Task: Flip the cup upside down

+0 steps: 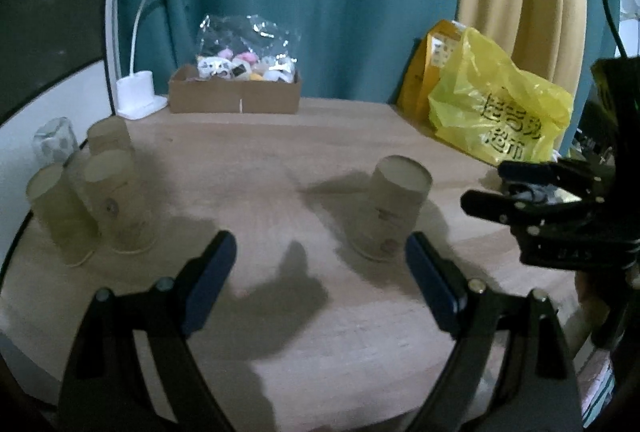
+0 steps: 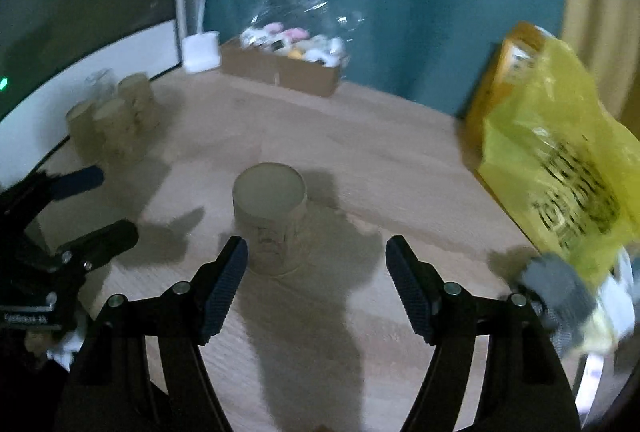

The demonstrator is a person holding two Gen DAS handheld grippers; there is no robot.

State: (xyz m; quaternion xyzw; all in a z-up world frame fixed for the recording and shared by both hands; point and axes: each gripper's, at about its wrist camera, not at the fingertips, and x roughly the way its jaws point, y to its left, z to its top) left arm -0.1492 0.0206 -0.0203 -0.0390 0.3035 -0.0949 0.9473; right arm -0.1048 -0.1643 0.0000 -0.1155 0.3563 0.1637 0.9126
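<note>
A pale paper cup point(image 1: 390, 207) stands upside down on the wooden table point(image 1: 280, 159), its flat base up. In the right wrist view the cup point(image 2: 272, 216) stands just ahead of the left finger point(image 2: 226, 286). My right gripper point(image 2: 316, 284) is open and empty just behind the cup, apart from it. My left gripper point(image 1: 320, 280) is open and empty, the cup ahead of its right finger. The right gripper point(image 1: 492, 187) shows at the right of the left wrist view; the left gripper point(image 2: 104, 203) shows at the left of the right wrist view.
Several more upside-down paper cups point(image 1: 116, 199) stand grouped at the table's left, with a clear glass point(image 1: 54, 139) behind. A cardboard box of small toys point(image 1: 236, 91) and a white desk lamp point(image 1: 138, 91) stand at the back. A yellow plastic bag point(image 1: 496, 103) sits at the right.
</note>
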